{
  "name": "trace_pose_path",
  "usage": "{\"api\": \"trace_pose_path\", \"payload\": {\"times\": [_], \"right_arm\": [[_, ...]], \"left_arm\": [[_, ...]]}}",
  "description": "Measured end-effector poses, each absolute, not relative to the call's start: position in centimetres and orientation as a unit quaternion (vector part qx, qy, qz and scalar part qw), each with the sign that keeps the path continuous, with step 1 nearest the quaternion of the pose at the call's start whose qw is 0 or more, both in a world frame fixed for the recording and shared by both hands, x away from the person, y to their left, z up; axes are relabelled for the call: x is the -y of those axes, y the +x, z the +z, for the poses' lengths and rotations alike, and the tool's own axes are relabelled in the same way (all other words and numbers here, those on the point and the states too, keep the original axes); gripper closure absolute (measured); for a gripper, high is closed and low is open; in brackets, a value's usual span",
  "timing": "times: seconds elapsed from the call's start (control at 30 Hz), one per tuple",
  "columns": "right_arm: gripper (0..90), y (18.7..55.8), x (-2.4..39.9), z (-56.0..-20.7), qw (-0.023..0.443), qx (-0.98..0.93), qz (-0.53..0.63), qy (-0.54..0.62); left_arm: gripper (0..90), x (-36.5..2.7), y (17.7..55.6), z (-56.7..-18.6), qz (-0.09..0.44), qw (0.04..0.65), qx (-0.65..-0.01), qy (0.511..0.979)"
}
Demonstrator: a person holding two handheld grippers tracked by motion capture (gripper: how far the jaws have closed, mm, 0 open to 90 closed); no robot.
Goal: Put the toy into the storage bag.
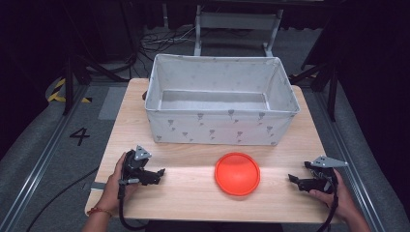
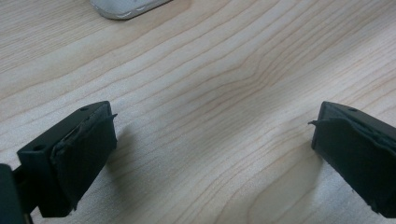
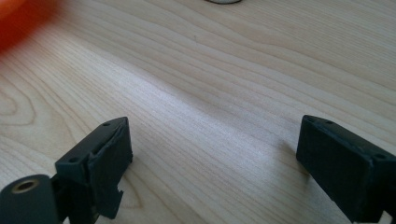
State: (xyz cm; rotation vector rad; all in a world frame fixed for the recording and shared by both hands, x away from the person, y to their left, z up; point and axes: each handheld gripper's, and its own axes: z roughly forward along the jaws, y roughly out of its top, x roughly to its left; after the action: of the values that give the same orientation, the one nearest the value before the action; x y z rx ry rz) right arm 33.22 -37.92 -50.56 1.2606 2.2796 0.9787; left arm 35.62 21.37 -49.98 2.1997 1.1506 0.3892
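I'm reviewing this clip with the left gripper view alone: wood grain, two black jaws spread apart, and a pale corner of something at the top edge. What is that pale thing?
Observer: It is a white fabric bin with a small grey print, standing at the far half of the table. Its inside looks empty.
Operator: Anything else on the table?
Observer: An orange disc lies flat in front of the bin, between the two grippers and apart from both.
Operator: What is the other gripper doing?
Observer: The right gripper sits low near the table's right edge, jaws spread wide with nothing between them, like the left gripper.
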Motion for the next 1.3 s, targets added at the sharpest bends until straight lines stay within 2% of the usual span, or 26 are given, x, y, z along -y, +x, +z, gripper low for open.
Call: {"api": "trace_pose_path", "payload": {"times": [0.17, 0.27, 0.3, 0.5, 0.87, 1.3], "right_arm": [[11.8, 33.3, 38.1, -50.5, 0.175, -0.809, 0.344, 0.444], [18.3, 33.4, 38.0, -50.1, 0.174, -0.811, 0.343, 0.441], [16.1, 33.4, 37.9, -49.9, 0.174, -0.811, 0.349, 0.437], [19.2, 33.2, 36.7, -48.3, 0.165, -0.813, 0.375, 0.414], [21.5, 34.5, 31.6, -45.9, 0.137, -0.839, 0.398, 0.346], [22.1, 36.7, 25.6, -46.7, 0.093, -0.872, 0.38, 0.295]], "left_arm": [[0.4, -21.8, 35.7, -50.0, 0.143, 0.313, -0.42, 0.84], [0.4, -22.1, 35.5, -49.9, 0.142, 0.312, -0.414, 0.843], [0.4, -22.2, 35.5, -50.0, 0.14, 0.316, -0.41, 0.844], [0.3, -22.7, 35.5, -50.0, 0.135, 0.317, -0.397, 0.851], [0.2, -22.8, 35.6, -50.0, 0.132, 0.317, -0.391, 0.854], [0.2, -22.8, 35.6, -50.0, 0.132, 0.317, -0.391, 0.854]]}}
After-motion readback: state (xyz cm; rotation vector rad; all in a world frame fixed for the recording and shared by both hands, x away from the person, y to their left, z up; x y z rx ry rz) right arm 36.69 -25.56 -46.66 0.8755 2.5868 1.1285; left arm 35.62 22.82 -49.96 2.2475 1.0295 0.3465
